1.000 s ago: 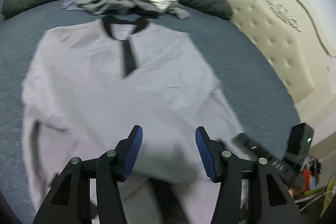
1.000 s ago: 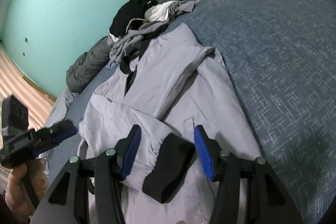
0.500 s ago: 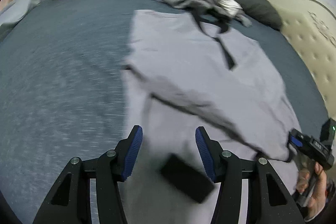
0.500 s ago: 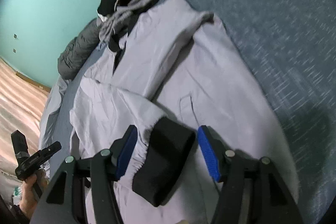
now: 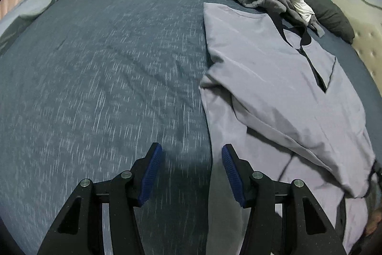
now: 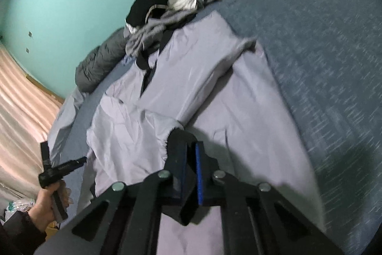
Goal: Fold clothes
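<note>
Right gripper [image 6: 191, 169] closing, pads pinching the black cuff [image 6: 177, 138] of the lilac jacket [image 6: 238, 111] — left gripper [image 5: 189, 173] part-open, empty, over the jacket's left edge on the blue bedspread [image 5: 95, 75].

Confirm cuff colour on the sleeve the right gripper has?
Black cuff on a lilac-grey jacket; clearest in the right wrist view.

The black cuff [image 6: 181, 147] is partly hidden between the right gripper's [image 6: 191, 173] closing jaws. The jacket's [image 5: 274, 78] hem runs off the picture at five o'clock. The bedspread [image 5: 107, 87] blurs.
</note>
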The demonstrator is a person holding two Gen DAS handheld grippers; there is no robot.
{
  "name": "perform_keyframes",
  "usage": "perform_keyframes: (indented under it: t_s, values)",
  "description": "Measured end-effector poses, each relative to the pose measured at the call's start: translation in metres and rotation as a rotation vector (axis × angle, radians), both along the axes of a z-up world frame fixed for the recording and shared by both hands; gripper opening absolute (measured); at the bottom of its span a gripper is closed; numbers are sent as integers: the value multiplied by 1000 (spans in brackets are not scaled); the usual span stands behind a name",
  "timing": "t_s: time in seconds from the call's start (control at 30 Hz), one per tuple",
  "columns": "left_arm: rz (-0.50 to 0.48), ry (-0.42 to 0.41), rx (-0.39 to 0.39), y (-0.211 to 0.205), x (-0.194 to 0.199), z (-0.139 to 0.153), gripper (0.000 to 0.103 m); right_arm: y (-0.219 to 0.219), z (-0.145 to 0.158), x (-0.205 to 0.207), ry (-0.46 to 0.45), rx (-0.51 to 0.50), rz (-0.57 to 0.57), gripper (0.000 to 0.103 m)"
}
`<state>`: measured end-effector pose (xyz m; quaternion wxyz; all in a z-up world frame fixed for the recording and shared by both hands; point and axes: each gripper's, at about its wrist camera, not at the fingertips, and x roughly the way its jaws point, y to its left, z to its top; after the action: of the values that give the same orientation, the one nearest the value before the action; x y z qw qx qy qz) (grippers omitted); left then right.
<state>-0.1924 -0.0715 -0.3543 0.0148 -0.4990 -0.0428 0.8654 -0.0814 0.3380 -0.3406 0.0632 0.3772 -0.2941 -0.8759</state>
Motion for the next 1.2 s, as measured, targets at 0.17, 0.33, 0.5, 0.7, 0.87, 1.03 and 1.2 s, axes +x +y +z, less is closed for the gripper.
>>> perform_keyframes:
  t_s: [0.17, 0.33, 0.5, 0.7, 0.87, 1.03, 1.2]
  values:
    - [-42, 26, -72, 8, -22, -1, 52, 14, -6, -3, -16, -29, -30, 6]
    - [-84, 37, -129, 19, -41, -6, 44, 15, -16, -10, -48, -43, -30, 6]
    - [-148, 50, -183, 29, -56, -9, 42, 15, -17, -12, -52, -43, -22, 6]
    - [-245, 71, -246, 43, -58, -10, 12, 15, -18, -12, -58, -38, -17, 6]
    - [-269, 115, -263, 34, -50, 0, 9, 15, -18, -12, -61, -33, -19, 6]
    - [-281, 136, -246, 26, -39, 6, 9, 16, -19, -13, -81, -17, -34, 6]
    - [-285, 107, -223, 20, -37, 0, 9, 20, -21, -14, -91, -22, -40, 6]
